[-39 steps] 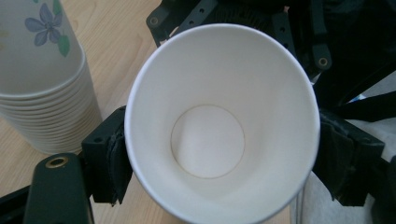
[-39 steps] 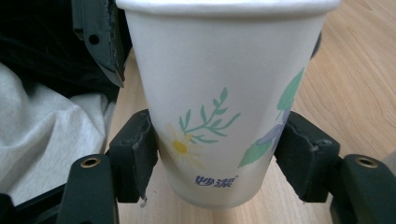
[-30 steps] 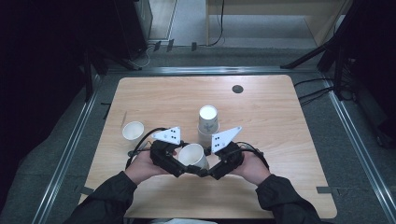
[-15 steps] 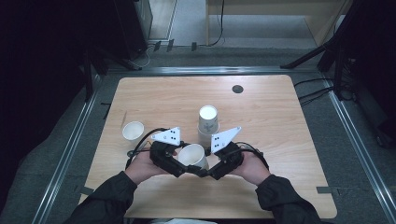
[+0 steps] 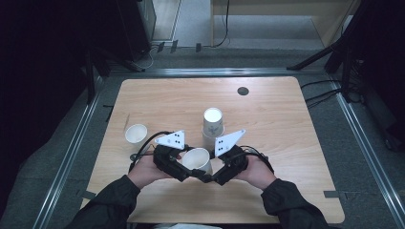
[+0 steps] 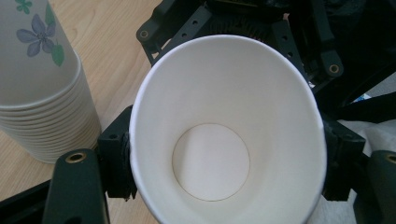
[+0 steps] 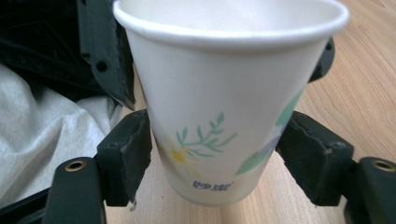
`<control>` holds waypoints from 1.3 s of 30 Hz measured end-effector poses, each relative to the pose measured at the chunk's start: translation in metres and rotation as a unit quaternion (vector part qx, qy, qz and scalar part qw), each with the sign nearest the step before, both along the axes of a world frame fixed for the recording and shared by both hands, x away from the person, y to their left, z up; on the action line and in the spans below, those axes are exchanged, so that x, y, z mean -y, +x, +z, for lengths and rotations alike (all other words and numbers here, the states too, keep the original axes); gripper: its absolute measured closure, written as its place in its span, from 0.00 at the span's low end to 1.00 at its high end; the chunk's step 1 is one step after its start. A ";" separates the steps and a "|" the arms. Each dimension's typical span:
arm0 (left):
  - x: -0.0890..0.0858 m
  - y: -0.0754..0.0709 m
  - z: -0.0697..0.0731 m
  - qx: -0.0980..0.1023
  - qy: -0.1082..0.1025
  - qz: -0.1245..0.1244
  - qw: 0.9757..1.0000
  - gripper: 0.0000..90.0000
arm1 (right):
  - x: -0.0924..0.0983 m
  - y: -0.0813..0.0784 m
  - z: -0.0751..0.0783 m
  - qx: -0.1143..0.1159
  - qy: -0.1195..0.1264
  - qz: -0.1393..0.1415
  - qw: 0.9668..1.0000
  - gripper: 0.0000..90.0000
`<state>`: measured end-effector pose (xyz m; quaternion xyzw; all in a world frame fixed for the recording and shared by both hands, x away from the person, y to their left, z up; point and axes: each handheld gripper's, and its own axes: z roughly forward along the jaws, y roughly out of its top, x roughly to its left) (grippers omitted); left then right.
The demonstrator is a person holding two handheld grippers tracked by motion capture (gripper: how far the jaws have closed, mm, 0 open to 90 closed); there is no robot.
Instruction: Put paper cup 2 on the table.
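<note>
Cup (image 5: 197, 160) at lower centre of the high view, axis tilted, mouth toward my left gripper (image 5: 188, 171), whose jaws have just been closing and now squeeze it oval, while my right gripper (image 5: 206, 178) has just loosened, pads barely clear.

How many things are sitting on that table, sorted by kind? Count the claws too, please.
Single paper cups: 2, the held cup and the loose cup
Stacks of upside-down cups: 1, the cup stack
Claws: 2, the left claw and the right claw
Total: 5
</note>
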<state>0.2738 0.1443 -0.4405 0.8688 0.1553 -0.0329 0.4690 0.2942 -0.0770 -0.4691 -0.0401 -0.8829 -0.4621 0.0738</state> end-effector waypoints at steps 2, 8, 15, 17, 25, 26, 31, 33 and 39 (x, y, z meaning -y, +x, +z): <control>-0.001 0.000 0.001 0.002 -0.002 0.002 1.000 0.28 | 0.000 0.001 -0.001 0.002 -0.002 -0.005 1.000 0.29; -0.009 0.002 0.004 0.005 -0.008 0.014 1.000 0.28 | 0.007 0.002 -0.002 0.006 -0.013 -0.018 1.000 0.27; -0.021 0.004 0.006 0.011 -0.010 0.036 0.999 0.28 | 0.013 0.001 -0.003 0.012 -0.025 -0.033 0.999 0.25; -0.024 0.004 0.006 0.011 -0.010 0.041 0.999 0.28 | 0.016 0.000 -0.004 0.012 -0.028 -0.042 0.999 0.24; -0.035 0.003 0.005 0.017 -0.002 0.064 0.998 0.28 | 0.023 -0.002 -0.003 0.022 -0.052 -0.087 0.995 0.24; -0.037 0.003 0.005 0.017 -0.001 0.065 0.998 0.28 | 0.025 -0.001 -0.003 0.023 -0.052 -0.096 0.994 0.24; -0.042 0.002 0.003 0.017 0.006 0.077 0.997 0.28 | 0.037 -0.001 0.000 0.029 -0.051 -0.129 0.990 0.25; -0.044 0.002 0.002 0.017 0.009 0.080 0.997 0.28 | 0.042 0.000 0.000 0.031 -0.051 -0.139 0.988 0.25; -0.050 0.000 0.000 0.017 0.015 0.090 0.996 0.28 | 0.055 0.005 0.002 0.045 -0.049 -0.158 0.985 0.25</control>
